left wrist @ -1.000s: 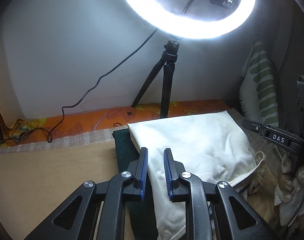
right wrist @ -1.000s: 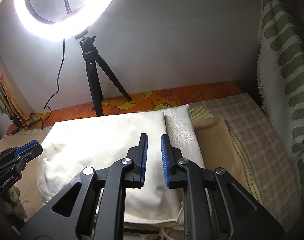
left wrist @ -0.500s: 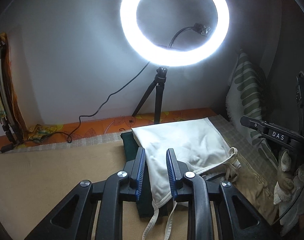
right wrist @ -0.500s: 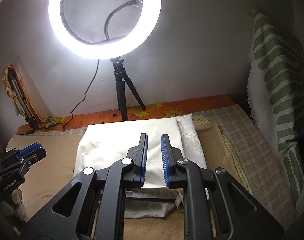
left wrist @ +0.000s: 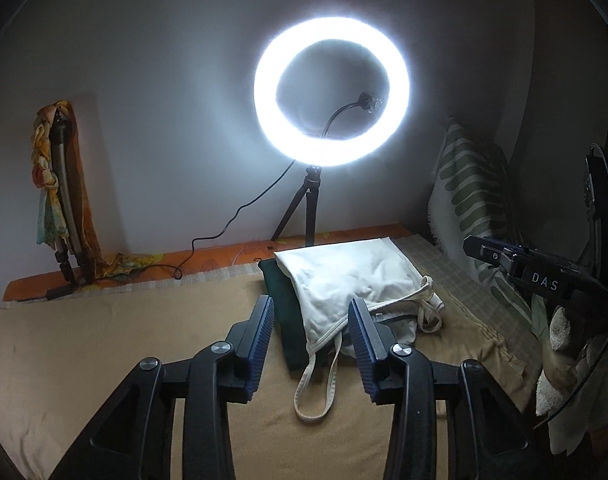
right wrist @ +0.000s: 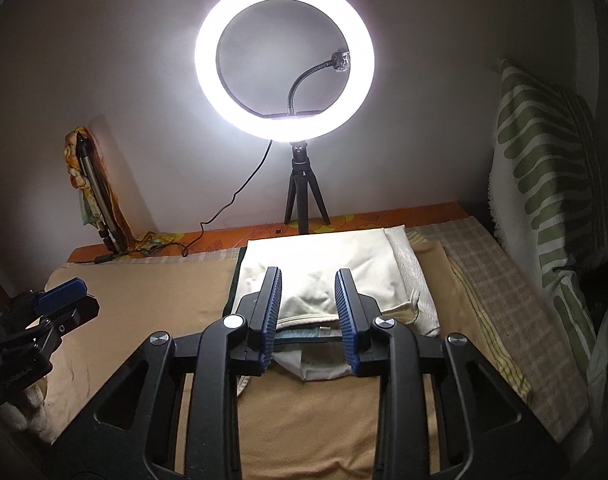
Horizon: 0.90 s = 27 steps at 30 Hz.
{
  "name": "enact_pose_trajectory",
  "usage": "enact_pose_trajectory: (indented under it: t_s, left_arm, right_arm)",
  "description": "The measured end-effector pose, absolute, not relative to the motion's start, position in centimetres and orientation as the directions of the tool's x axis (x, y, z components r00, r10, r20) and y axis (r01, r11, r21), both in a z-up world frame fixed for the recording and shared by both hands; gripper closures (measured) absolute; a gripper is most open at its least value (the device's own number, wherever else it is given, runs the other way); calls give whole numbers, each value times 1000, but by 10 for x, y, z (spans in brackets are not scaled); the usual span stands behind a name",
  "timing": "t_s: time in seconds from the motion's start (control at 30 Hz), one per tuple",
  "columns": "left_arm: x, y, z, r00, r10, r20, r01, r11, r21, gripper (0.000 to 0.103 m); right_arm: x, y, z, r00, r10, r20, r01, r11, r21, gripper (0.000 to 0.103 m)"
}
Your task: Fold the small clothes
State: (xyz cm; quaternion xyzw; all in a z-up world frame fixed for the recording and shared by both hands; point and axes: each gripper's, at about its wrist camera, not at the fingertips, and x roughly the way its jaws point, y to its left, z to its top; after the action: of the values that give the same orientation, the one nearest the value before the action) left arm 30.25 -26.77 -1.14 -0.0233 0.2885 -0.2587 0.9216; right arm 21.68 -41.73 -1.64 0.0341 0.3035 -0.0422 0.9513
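Observation:
A folded cream garment [left wrist: 344, 276] with loose straps lies on top of a small pile, over a dark green folded piece [left wrist: 284, 304], on the tan blanket [left wrist: 104, 340]. My left gripper [left wrist: 311, 312] hovers above and short of the pile, its jaws opening with nothing pressed between them. In the right wrist view the same cream garment [right wrist: 324, 264] tops the stack beside a white textured cloth [right wrist: 412, 268]. My right gripper [right wrist: 308, 284] is raised before it, jaws opening and empty. The left gripper [right wrist: 64, 300] shows at that view's left edge.
A lit ring light [left wrist: 331, 92] on a small tripod [left wrist: 310, 212] stands behind the pile, its cable trailing left. A green-striped pillow [right wrist: 552, 168] leans at the right. A folded stand wrapped in cloth [left wrist: 60, 196] leans on the wall at the left.
Both grippers have pulled back and up from the cream garment, which now lies free on the pile. Both pairs of jaws have widened from nearly shut.

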Motion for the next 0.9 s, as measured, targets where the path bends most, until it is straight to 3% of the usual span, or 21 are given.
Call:
enact_pose_trajectory:
  t_s: [0.07, 0.17, 0.33, 0.43, 0.67, 0.83, 0.9]
  left_arm:
    - [289, -262, -10, 705, -491, -512, 469, 864, -184, 55]
    - [271, -254, -10, 712, -487, -506, 475, 865, -166, 50]
    - [246, -244, -14, 715, -486, -502, 492, 861, -133, 39]
    - [235, -238, -18, 723, -480, -497, 494, 862, -115, 32]
    - [217, -222, -27, 741, -470, -479, 482, 870, -108, 9]
    - [215, -219, -35, 744, -455, -489, 482, 873, -78, 2]
    - [214, -218, -37, 750, -446, -489, 476, 877, -70, 0]
  right_arm:
    - [205, -411, -17, 815, -56, -576, 101, 994, 45, 73]
    - [188, -402, -19, 820, -68, -568, 112, 993, 43, 64]
    - [166, -389, -27, 814, -63, -577, 119, 991, 60, 63]
    - [153, -380, -30, 820, -63, -569, 117, 991, 59, 46]
    - [144, -367, -41, 827, -56, -560, 114, 991, 68, 37]
    - [144, -363, -53, 823, -70, -564, 116, 992, 46, 29]
    - [142, -364, -55, 829, -69, -555, 117, 992, 50, 19]
